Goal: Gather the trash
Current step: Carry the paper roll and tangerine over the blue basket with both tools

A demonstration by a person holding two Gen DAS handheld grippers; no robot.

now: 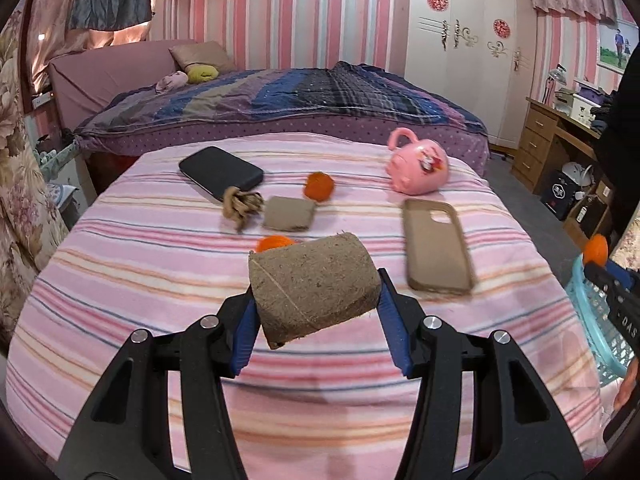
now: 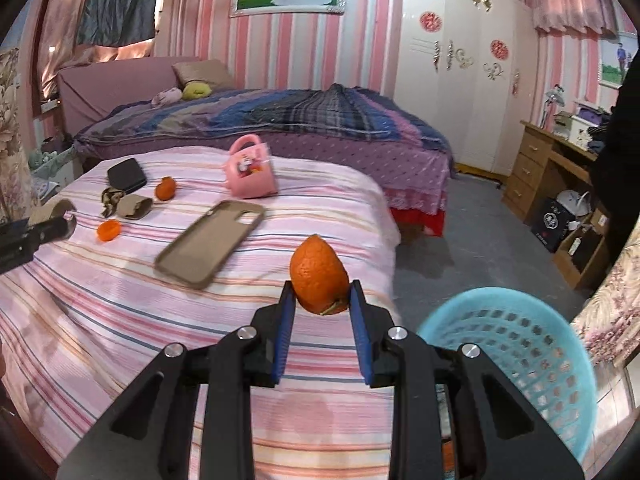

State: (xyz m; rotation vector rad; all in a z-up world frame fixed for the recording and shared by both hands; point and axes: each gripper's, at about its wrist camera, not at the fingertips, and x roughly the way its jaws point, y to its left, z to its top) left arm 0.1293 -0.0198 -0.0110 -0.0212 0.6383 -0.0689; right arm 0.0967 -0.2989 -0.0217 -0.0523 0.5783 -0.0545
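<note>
My left gripper (image 1: 316,292) is shut on a brown fibrous cardboard block (image 1: 312,280), held above the pink striped blanket (image 1: 120,280). In the right wrist view my right gripper (image 2: 320,292) is shut on an orange peel piece (image 2: 318,272), near the blanket's right edge and left of a light blue basket (image 2: 520,340). On the blanket lie two more orange peel pieces (image 1: 318,186) (image 1: 272,243), a flat brown cardboard piece (image 1: 290,214) and a crumpled brown wrapper (image 1: 240,206). The left gripper with its block (image 2: 50,210) shows at the far left of the right wrist view.
A black phone-like slab (image 1: 220,172), a tan phone case (image 1: 438,248) and a pink mug (image 1: 418,168) also lie on the blanket. Behind it stands a bed (image 1: 280,96). A wooden desk (image 2: 552,172) and boxes line the right wall. The basket (image 1: 600,320) sits off the blanket's right side.
</note>
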